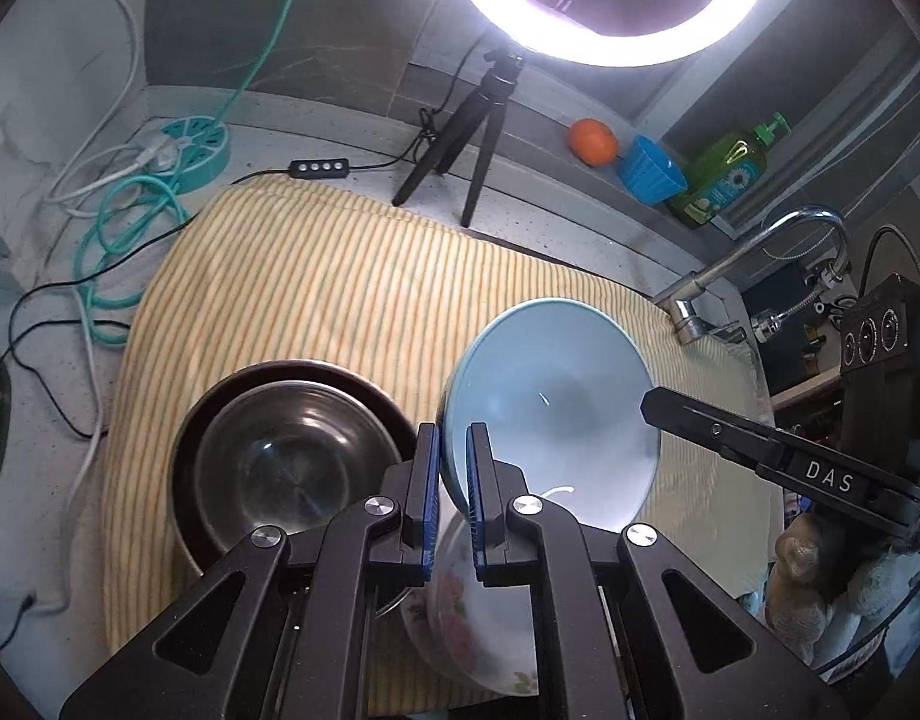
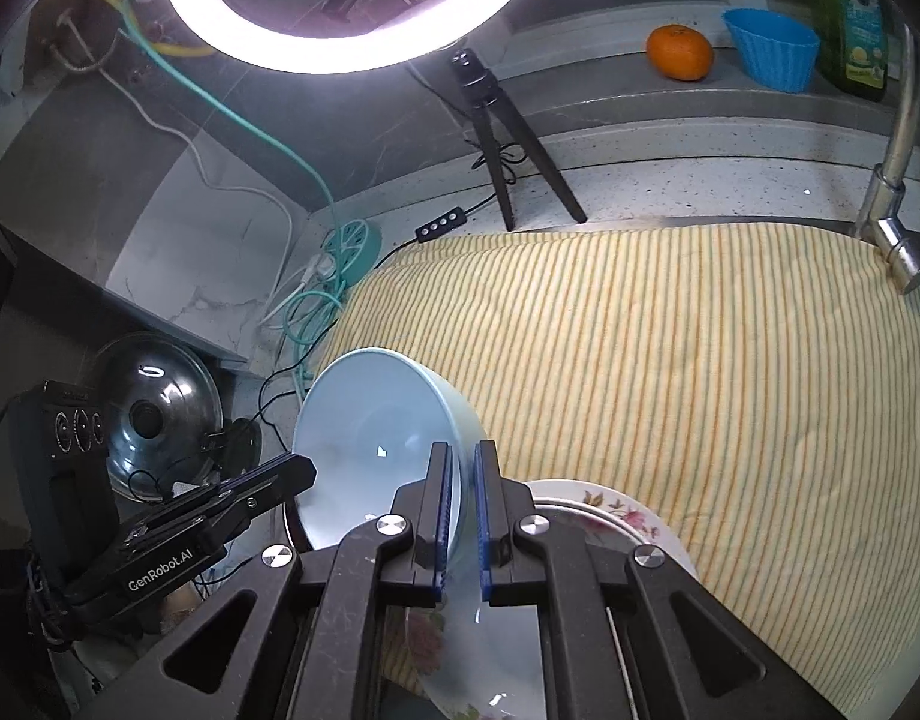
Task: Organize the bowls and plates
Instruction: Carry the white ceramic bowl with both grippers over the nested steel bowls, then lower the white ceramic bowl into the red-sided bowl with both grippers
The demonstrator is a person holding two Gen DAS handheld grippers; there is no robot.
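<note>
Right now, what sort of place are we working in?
Most likely a home kitchen counter by a sink: a chrome faucet, a green dish soap bottle on the ledge, and a metal bowl on a striped cloth.

place: home kitchen; cues: faucet [image 1: 760,252] | dish soap bottle [image 1: 724,180] | speckled counter [image 2: 670,180]

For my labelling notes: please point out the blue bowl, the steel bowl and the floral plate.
blue bowl [image 1: 550,402]: left wrist view, inner wall.
steel bowl [image 1: 286,462]: left wrist view, inside bottom.
floral plate [image 2: 616,510]: right wrist view, flowered rim.
</note>
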